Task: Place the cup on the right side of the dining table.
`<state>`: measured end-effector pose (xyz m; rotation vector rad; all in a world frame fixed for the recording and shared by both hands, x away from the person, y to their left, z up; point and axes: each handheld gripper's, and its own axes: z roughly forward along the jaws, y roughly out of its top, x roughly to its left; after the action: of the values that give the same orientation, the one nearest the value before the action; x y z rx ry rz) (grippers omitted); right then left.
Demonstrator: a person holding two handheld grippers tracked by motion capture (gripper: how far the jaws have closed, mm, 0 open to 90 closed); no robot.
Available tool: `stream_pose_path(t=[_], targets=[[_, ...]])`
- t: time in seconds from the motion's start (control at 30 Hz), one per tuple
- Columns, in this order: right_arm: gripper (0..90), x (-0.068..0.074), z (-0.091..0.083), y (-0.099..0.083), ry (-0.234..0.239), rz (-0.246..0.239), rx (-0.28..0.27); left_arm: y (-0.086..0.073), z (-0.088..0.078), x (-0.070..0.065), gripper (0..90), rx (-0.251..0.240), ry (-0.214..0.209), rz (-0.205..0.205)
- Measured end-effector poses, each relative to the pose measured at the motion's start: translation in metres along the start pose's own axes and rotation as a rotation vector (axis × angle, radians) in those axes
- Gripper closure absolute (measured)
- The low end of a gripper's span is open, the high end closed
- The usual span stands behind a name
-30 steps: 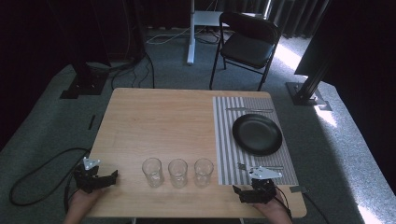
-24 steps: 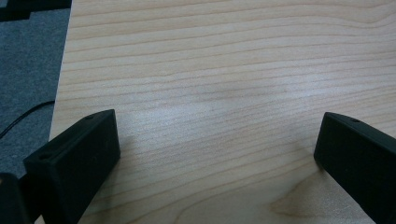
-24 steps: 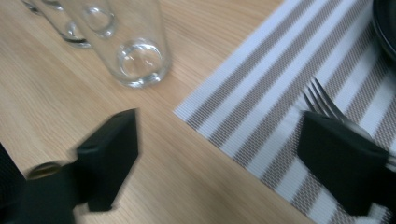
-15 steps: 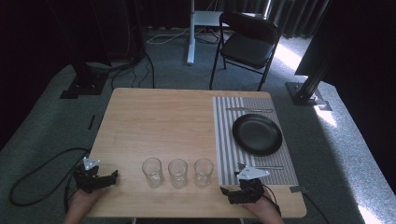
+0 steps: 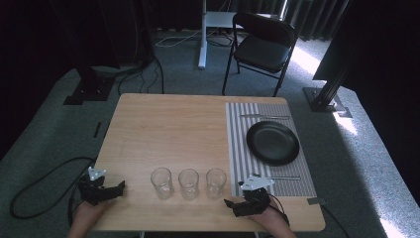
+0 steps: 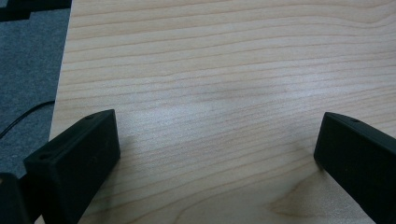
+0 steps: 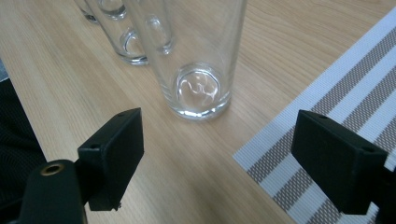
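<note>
Right gripper (image 5: 236,204) shifted left toward nearest glass (image 5: 216,183), jaws spread, seemingly tilted low.

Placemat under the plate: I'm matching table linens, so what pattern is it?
The placemat has grey and white stripes, clearest in the right gripper view.

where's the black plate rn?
High view: the black plate sits on the striped placemat at the table's right side, between a utensil at the mat's far end and another at its near end.
</note>
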<state>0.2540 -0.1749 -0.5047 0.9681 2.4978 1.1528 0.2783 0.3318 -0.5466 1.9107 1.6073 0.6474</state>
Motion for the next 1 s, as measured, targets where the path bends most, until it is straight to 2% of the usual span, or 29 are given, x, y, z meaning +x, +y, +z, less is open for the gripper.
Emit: stream_pose_path(t=[0.47,1.0], targets=[[16.5,0.005,0.013,0.019,0.046,-0.024,-0.045,0.0,0.0,0.0,0.6,0.0,0.0,0.0],[16.6,0.005,0.021,0.034,0.057,-0.032,-0.113,0.0,0.0,0.0,0.6,0.0,0.0,0.0]])
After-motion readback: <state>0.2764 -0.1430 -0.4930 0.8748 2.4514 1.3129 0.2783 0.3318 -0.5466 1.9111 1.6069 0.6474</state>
